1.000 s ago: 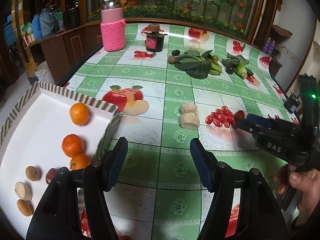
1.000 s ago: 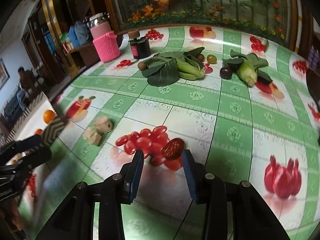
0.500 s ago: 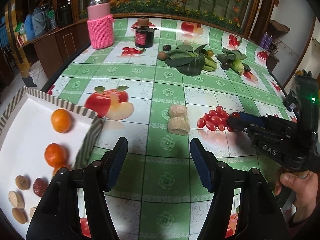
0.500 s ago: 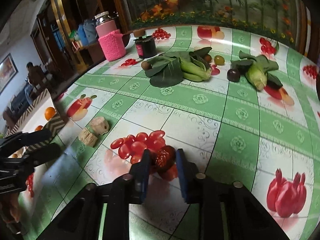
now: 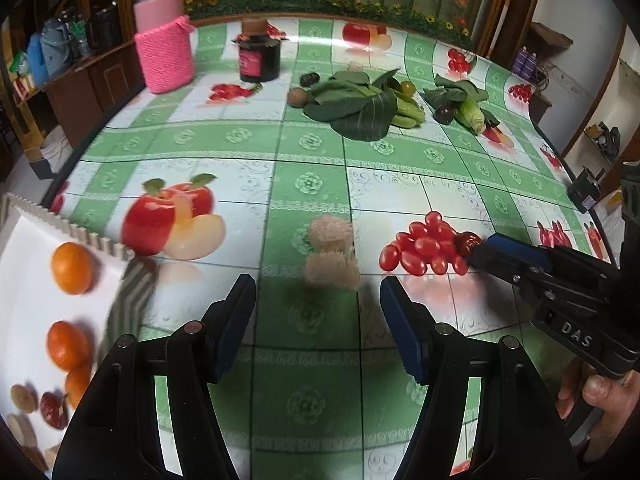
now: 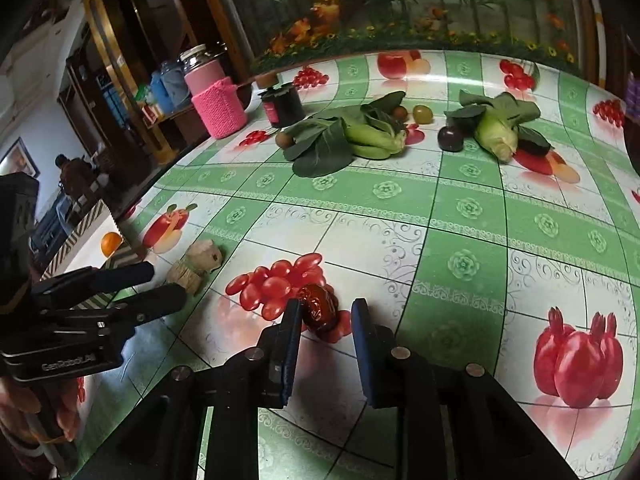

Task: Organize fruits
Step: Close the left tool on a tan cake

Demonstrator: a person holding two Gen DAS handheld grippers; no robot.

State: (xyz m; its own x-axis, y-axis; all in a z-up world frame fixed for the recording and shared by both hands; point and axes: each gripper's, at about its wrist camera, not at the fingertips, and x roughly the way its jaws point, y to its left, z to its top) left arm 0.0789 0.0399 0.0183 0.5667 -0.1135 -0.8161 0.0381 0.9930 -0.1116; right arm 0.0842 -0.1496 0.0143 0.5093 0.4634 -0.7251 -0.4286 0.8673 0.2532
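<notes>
One wrinkled red date, likely light and soft-skinned, sits between the right gripper's narrowing jaws, best pinched gently across its middle, while the left gripper hangs wide and empty.

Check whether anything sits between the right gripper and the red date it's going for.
Nothing visible does. The red date already lies between the open jaws of the right gripper, on the tablecloth's printed tomatoes.

Wrinkled red date on tablecloth

Motion-blurred tan lumps; tray cut by left edge.
</notes>
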